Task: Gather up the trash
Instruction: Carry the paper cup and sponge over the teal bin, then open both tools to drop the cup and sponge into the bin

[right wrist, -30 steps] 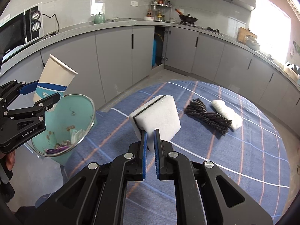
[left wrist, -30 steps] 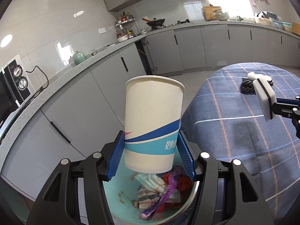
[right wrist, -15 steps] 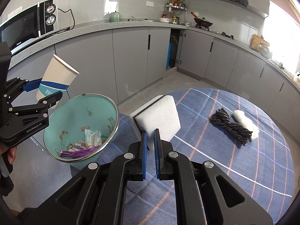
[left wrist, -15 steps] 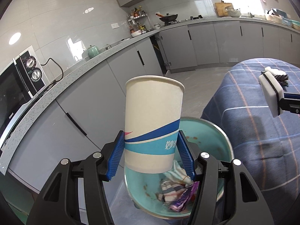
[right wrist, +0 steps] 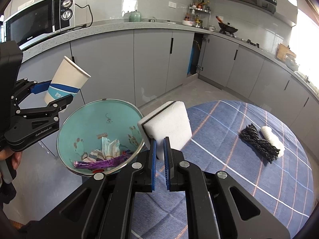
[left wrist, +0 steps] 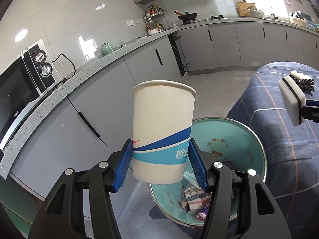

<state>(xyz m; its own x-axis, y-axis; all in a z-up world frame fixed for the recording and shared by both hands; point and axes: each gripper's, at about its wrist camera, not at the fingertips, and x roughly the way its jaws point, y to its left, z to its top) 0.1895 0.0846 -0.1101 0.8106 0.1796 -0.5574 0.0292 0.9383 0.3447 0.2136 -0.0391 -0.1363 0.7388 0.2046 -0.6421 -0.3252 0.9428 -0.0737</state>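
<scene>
A: What had changed as we carried our two loads over? Over the last second the bin (left wrist: pixel 251 139) had slid out from under the paper cup (left wrist: pixel 162 127) in our left view, so its whole steel rim showed, just beside the near-left edge of the table (right wrist: pixel 259 179). The left gripper (left wrist: pixel 160 163) stayed clenched on the cup's lower band, and the cup hung above the bin's left rim, tilted, not yet over the middle.

B: And on the right we kept the right gripper (right wrist: pixel 159 155) squeezed on the bottom edge of the sponge (right wrist: pixel 169 125), which hovered by the bin's right rim. We judged both pieces were close to dropping in, though neither had been let go.

A: What could we not make out?

B: The cup blocked part of the bin's inside, and our gripper frames cut off its near rim. The wrappers (right wrist: pixel 99 159) at the bottom were a jumble. Toward the table's far-right edge, the black bundle (right wrist: pixel 257 141) and the white roll (right wrist: pixel 271 137) were too small to identify.
</scene>
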